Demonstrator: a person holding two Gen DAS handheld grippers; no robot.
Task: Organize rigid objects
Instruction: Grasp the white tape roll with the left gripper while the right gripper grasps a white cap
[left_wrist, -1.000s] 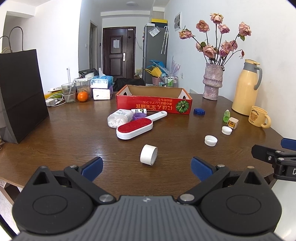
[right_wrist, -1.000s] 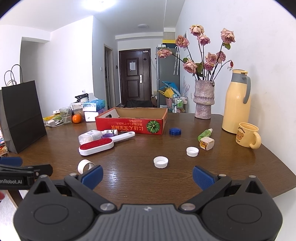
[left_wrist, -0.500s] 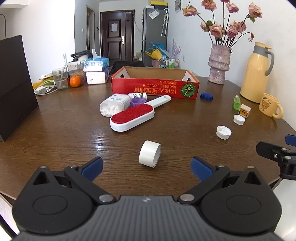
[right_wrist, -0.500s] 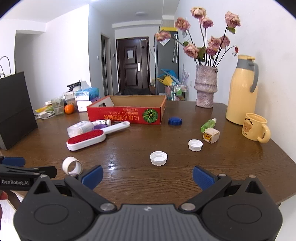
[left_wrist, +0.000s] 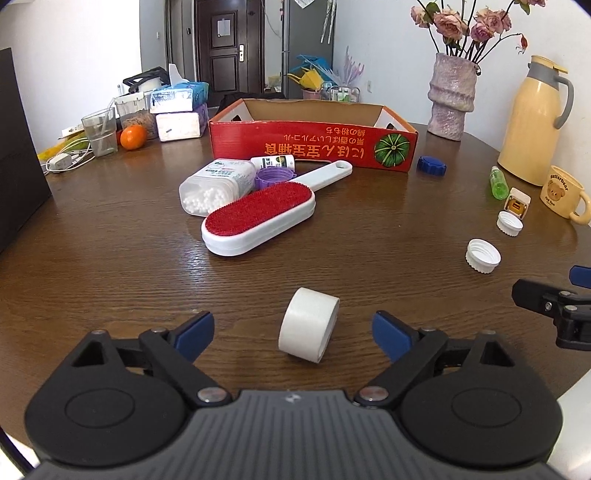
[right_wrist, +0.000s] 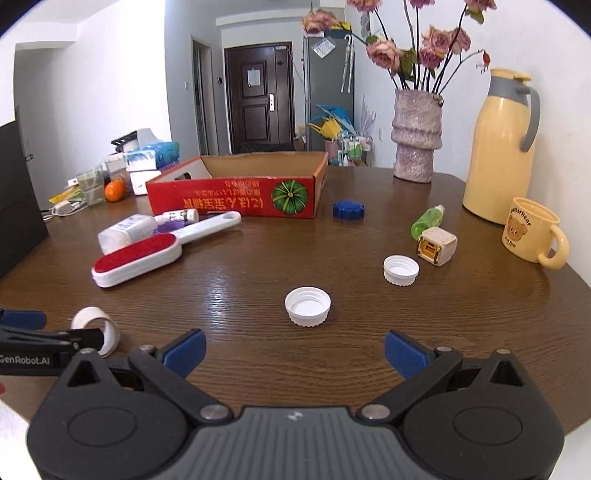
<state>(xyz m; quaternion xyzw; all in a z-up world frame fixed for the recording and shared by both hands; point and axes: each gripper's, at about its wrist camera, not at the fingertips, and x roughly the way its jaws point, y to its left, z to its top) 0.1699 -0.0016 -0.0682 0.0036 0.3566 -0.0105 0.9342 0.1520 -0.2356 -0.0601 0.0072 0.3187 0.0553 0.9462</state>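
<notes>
tape roll could skid away

the left gripper (left_wrist: 291, 328) is closing its spread jaws around the tape roll (left_wrist: 308, 324), not touching yet. uneven contact could be rolling it across the table (left_wrist: 110, 258). the right gripper (right_wrist: 293, 349) is hovering wide apart near the white cap (right_wrist: 307, 305).

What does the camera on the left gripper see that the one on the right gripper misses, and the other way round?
Only the left wrist view shows the purple cap by the lint brush plainly, and the left gripper with its jaws closing around the tape roll, not yet touching it.

Only the right wrist view shows the right gripper open behind a white cap, nothing between its jaws.

Both show the red box, lint brush, blue cap, yellow mug and wooden table.
</notes>
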